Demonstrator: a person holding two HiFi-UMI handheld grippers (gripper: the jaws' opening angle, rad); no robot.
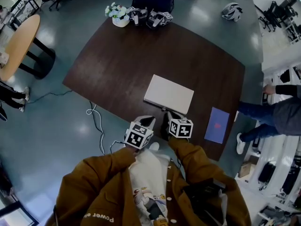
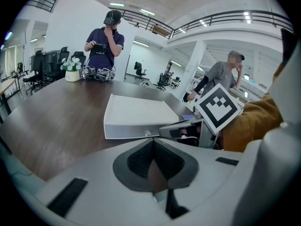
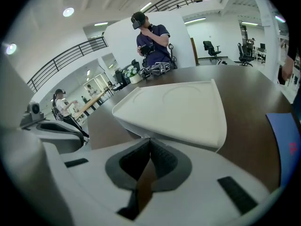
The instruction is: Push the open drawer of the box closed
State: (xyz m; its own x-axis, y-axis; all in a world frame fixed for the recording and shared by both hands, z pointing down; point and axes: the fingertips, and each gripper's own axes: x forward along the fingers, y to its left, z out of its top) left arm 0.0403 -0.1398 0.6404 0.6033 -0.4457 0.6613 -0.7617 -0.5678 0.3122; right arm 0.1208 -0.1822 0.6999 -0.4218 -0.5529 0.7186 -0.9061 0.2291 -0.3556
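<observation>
My left tongs [image 2: 153, 144] and right tongs [image 3: 149, 142] are both pinched together and empty, at the near edge of the table [image 1: 117, 65]. The white box [image 1: 169, 94] lies just beyond them. I cannot tell how far its drawer stands out. Recommended: press squarely on the near face, pushing level and away.

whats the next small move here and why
Probably ease the right gripper forward until its shut tip meets the near side of the white box. It and the left gripper are both shut and empty, close in front of the box, and neither visibly touches it yet.
</observation>
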